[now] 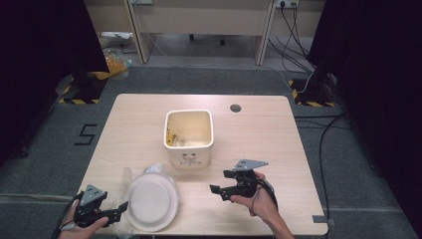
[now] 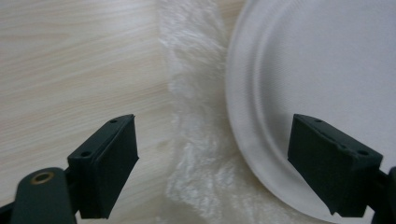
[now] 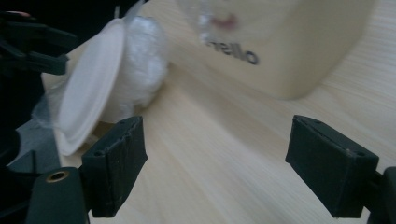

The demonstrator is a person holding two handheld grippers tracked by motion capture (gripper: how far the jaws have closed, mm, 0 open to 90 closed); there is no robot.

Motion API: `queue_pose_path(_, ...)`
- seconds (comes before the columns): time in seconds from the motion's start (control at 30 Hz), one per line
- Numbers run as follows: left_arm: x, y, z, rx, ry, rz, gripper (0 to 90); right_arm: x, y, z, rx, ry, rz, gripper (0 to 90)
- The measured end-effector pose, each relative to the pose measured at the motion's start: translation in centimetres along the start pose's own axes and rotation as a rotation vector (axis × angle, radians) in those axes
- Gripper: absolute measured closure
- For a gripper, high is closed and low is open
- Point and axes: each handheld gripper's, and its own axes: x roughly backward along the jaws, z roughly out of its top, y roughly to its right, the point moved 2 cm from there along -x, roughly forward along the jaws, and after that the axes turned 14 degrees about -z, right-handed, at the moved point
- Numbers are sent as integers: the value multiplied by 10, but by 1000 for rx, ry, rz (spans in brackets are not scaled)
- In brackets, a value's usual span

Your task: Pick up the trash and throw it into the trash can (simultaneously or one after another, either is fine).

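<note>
Jaws of the left gripper (image 1: 121,205) wide apart, nothing gripped, just beside the rim of the white plate (image 1: 152,201). Jaws of the right gripper (image 1: 215,189) equally apart, empty. Plate smooth, round, shallow, lying on crinkled clear plastic wrap (image 2: 196,154) on the pale wood-grain worktop (image 1: 259,129). Not yet grasped; cream square bin (image 1: 189,137) behind.

white plate (image 2: 317,93) cut off at the frame's right edge, cream bin (image 3: 275,42) print blurred, its top cropped

one white plate (image 1: 151,201), one cream bin (image 1: 189,138), one clear plastic bag (image 2: 194,140), two grippers
</note>
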Motion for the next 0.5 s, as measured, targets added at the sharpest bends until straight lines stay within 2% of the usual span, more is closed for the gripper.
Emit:
queue_pose_path(0.07, -8, 3, 1, -7, -9, -19, 162, -9, -13, 5, 21, -8, 34, 198)
queue_pose_path(0.17, -15, 3, 3, -10, -9, -34, 169, -16, -23, 9, 38, -14, 60, 199)
queue_pose_path(0.33, -20, 5, 7, -25, -10, -60, 204, -26, -33, 13, 47, -25, 90, 200)
queue_pose_path(0.37, -23, 6, 12, -40, -7, -84, 207, -29, -36, 14, 44, -25, 105, 200)
queue_pose_path(0.47, -26, 5, 17, -45, 4, -121, 217, -33, -43, 19, 49, -22, 129, 201)
queue_pose_path(0.5, -26, 5, 17, -45, 4, -121, 218, -33, -43, 19, 49, -22, 129, 201)
